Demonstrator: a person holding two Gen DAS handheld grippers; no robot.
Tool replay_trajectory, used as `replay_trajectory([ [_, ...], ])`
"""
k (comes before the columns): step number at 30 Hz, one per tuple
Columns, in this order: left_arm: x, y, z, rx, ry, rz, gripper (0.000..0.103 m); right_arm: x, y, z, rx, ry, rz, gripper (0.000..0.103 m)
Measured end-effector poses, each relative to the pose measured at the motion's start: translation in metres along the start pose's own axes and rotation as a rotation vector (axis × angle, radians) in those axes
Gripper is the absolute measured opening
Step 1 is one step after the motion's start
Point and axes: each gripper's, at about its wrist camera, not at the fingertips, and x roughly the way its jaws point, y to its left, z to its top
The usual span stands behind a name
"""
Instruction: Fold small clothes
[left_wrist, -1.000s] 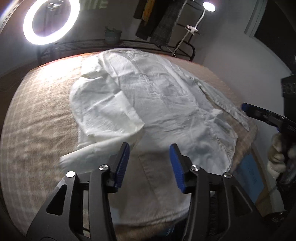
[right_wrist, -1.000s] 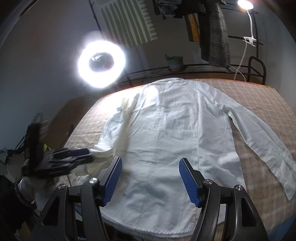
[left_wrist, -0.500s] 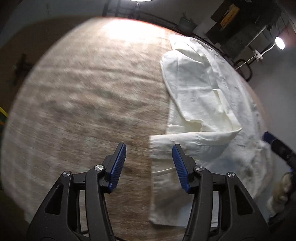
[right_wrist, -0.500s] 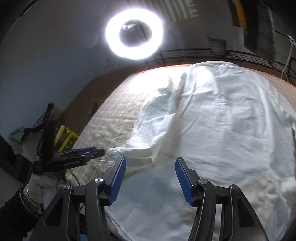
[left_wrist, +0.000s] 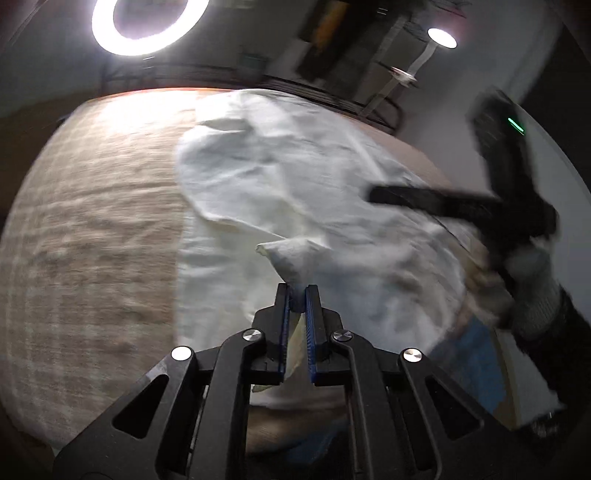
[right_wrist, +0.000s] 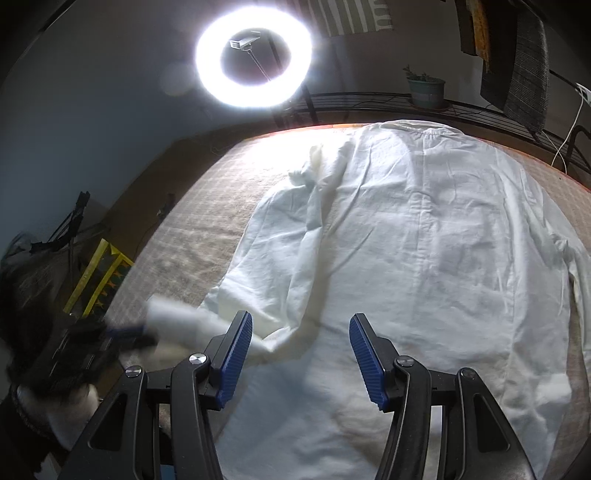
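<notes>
Shirt (right_wrist: 424, 240) lies spread on the checked bedcover (left_wrist: 92, 240). Left gripper (left_wrist: 296, 295) pinches its sleeve cuff (left_wrist: 291, 254); right gripper (right_wrist: 301, 350) hovers wide apart, empty. Risk: thin pinch slipping, sleeve bunching.

A lit ring light (right_wrist: 253, 55) is seen beyond a checked bed cover (right_wrist: 207, 225); a potted plant (right_wrist: 426, 86) is set on a rail.

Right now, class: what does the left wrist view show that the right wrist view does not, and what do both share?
Only the left wrist view shows the left gripper shut on a sleeve end. Only the right wrist view shows the right gripper open over the hem, plus a potted plant. Both show the white shirt on the checked cover and the ring light.
</notes>
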Motion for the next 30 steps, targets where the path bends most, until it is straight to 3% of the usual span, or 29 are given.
replay_trajectory([
  [2, 0.001, -0.021, -0.010, 0.037, 0.027, -0.039, 0.011, 0.001, 0.001, 0.009, -0.020, 0.006, 0.010, 0.058],
  [5, -0.002, -0.030, -0.024, -0.001, 0.023, -0.076, 0.019, 0.008, 0.010, 0.026, -0.061, 0.031, 0.055, 0.058],
  [10, 0.010, -0.006, -0.048, -0.201, -0.007, 0.055, 0.023, 0.052, 0.048, 0.058, -0.157, 0.126, 0.123, 0.058],
  [14, 0.027, 0.009, -0.062, -0.325, -0.004, 0.063, 0.023, 0.109, 0.079, 0.067, -0.182, 0.248, 0.152, 0.058],
  [18, 0.037, 0.009, -0.068, -0.347, 0.005, 0.042, 0.023, 0.148, 0.094, 0.062, -0.249, 0.329, 0.005, 0.042],
  [21, 0.043, 0.009, -0.070, -0.355, 0.007, 0.019, 0.023, 0.157, 0.092, 0.058, -0.255, 0.353, -0.019, 0.028],
  [22, 0.047, 0.009, -0.070, -0.355, 0.011, 0.016, 0.020, 0.157, 0.092, 0.058, -0.254, 0.353, -0.022, 0.023],
  [23, 0.047, 0.010, -0.069, -0.356, 0.010, 0.022, 0.000, 0.157, 0.090, 0.057, -0.246, 0.349, -0.024, 0.014],
  [24, 0.050, 0.014, -0.068, -0.365, 0.014, 0.024, 0.000, 0.155, 0.086, 0.058, -0.229, 0.346, -0.020, 0.005],
  [27, 0.043, 0.017, -0.069, -0.390, -0.015, 0.020, 0.000, 0.149, 0.076, 0.064, -0.182, 0.324, -0.003, 0.000],
  [30, 0.024, 0.018, -0.069, -0.349, -0.070, 0.117, 0.000, 0.142, 0.073, 0.068, -0.170, 0.303, 0.008, 0.000],
])
